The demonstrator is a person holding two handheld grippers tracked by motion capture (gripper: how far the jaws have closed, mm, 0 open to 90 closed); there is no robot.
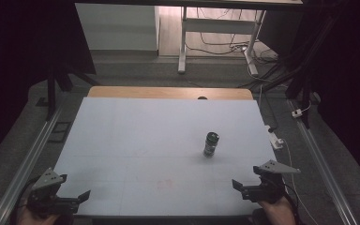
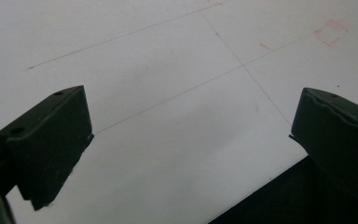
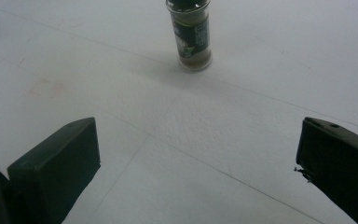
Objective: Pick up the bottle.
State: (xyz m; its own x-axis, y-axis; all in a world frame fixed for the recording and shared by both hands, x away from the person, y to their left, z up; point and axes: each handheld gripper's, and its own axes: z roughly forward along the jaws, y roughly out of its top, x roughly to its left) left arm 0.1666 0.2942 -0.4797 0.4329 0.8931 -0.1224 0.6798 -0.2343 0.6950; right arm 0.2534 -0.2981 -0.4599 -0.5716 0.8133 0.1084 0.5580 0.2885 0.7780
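A small spice jar with a dark cap and a dark label stands upright on the white table, right of the middle. My right gripper is held over the table's near right corner, open and empty. In the right gripper view the jar stands well ahead of the wide-apart jaws of that gripper. At the near left corner my left gripper is also open. In the left gripper view its jaws have bare table between them.
A wooden strip runs along the table's far edge. Metal rails flank both sides. A white power strip lies just off the right edge. A faint red mark shows on the near table. A desk frame and cables stand beyond.
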